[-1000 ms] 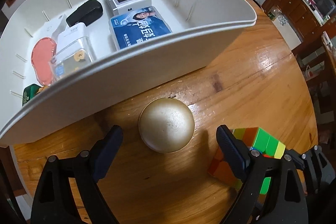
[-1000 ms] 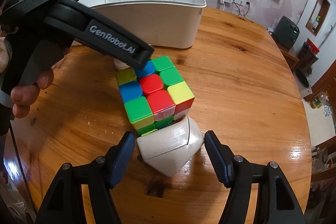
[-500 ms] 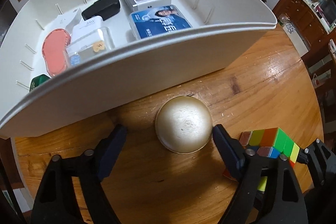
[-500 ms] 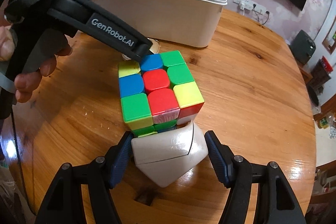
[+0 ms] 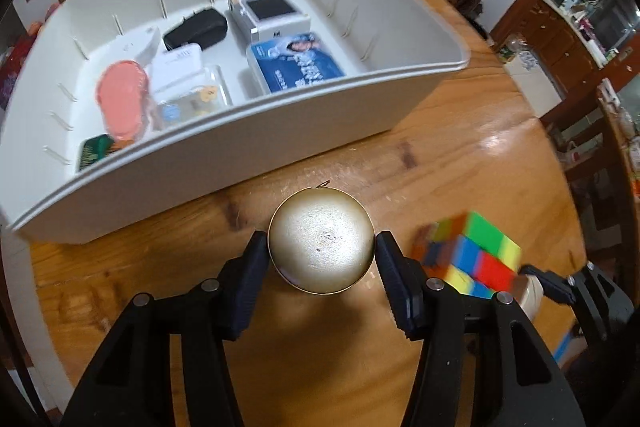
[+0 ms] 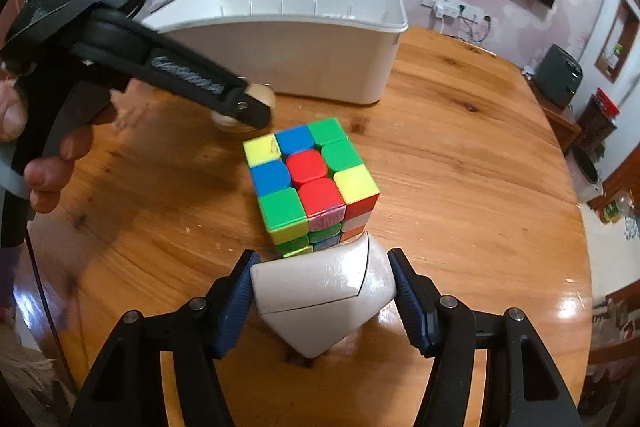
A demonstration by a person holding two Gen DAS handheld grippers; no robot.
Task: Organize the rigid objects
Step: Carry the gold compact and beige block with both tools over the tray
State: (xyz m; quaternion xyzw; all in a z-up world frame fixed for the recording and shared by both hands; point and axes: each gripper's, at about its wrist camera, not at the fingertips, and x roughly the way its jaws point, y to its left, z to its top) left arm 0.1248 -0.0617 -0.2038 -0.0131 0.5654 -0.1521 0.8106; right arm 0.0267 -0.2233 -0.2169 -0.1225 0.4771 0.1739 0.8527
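A round gold tin point(image 5: 322, 255) sits between the fingers of my left gripper point(image 5: 320, 247). Its jaws are closing, and both pads touch the tin's sides. In the right wrist view the tin point(image 6: 262, 95) shows just past the left gripper's fingertip point(image 6: 250, 109), close to the white bin point(image 6: 300, 59). My right gripper point(image 6: 322, 279) is closing on a white angular object point(image 6: 320, 301), its blue pads against both sides. A multicoloured puzzle cube point(image 6: 308, 179) rests on the table right behind that object; it appears blurred in the left wrist view point(image 5: 472, 255).
The white bin point(image 5: 280, 147) holds a blue packet point(image 5: 296, 63), a black case point(image 5: 196, 31), a white device with a screen point(image 5: 272, 11), a pink oval point(image 5: 120, 99) and a clear box point(image 5: 192, 95). A person's hand point(image 6: 40, 163) holds the left gripper. The wooden table point(image 6: 460, 187) stretches right.
My left jaws have closed from wide apart onto the gold tin, and that gripper has shifted towards the bin. The right jaws have narrowed onto the white object.
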